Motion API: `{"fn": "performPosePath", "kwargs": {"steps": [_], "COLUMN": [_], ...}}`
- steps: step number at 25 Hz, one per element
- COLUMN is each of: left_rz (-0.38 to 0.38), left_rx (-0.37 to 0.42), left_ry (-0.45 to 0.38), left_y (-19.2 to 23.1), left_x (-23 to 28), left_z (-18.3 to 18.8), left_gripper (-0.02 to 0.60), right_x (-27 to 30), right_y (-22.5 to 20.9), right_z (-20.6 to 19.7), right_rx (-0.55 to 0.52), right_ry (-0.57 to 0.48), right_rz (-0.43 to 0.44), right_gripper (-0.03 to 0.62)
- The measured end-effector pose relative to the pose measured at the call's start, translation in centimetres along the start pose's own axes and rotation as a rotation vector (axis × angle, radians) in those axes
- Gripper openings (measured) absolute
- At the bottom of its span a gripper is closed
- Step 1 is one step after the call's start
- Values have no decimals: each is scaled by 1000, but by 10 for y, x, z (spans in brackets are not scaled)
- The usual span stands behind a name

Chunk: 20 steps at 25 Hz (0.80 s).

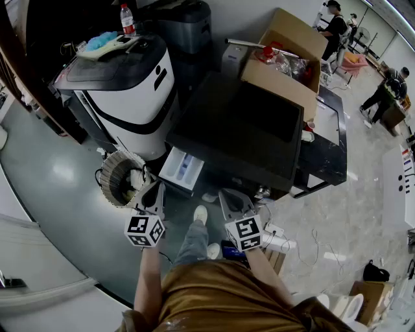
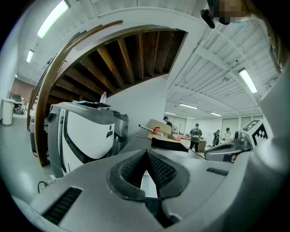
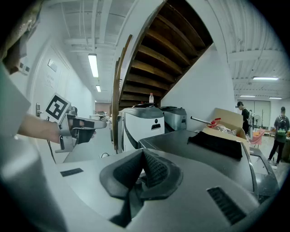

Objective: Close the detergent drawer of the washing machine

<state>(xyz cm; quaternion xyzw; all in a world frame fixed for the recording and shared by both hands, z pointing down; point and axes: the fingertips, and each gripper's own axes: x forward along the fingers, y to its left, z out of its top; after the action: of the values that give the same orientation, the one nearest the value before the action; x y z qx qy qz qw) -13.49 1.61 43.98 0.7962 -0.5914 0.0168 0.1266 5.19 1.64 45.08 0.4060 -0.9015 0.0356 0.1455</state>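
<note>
Left tongs, right tongs (shut) before outthrust drawer

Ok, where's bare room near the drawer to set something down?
The washing machine's dark top, between the open detergent drawer and the cardboard box, looks bare. Crowded: the white machine's lid, with bottle and tray.

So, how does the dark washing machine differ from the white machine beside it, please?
The dark washing machine has a flat black top; the white machine a rounded white front. The dark washing machine's detergent drawer is pulled out; the white machine shows none open. A bottle tops the white machine, not the dark one. Both stand side by side.
</note>
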Motion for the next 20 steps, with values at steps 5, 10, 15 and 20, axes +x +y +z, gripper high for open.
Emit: {"fn": "performPosePath", "kwargs": {"steps": [5,10,15,20], "left_rz": [0,17,26,-3], "left_rx": [16,9,-1,16], "left_ry": [-21,-2,1,17], "left_y": [-4,1,5,4], "left_x": [2,4,4,9], "left_z": [5,0,-6,-15], "left_gripper": [25,25,25,28], "right_x": [0,2,8,16], "right_y": [1,-3,-4,-4], "right_z": [-2,-1,-6,-14], "right_rx": [5,3,11,-11], "right_ry": [12,6,18,61], "right_rz": [13,3,5,14], "right_gripper": [12,12,12,12]}}
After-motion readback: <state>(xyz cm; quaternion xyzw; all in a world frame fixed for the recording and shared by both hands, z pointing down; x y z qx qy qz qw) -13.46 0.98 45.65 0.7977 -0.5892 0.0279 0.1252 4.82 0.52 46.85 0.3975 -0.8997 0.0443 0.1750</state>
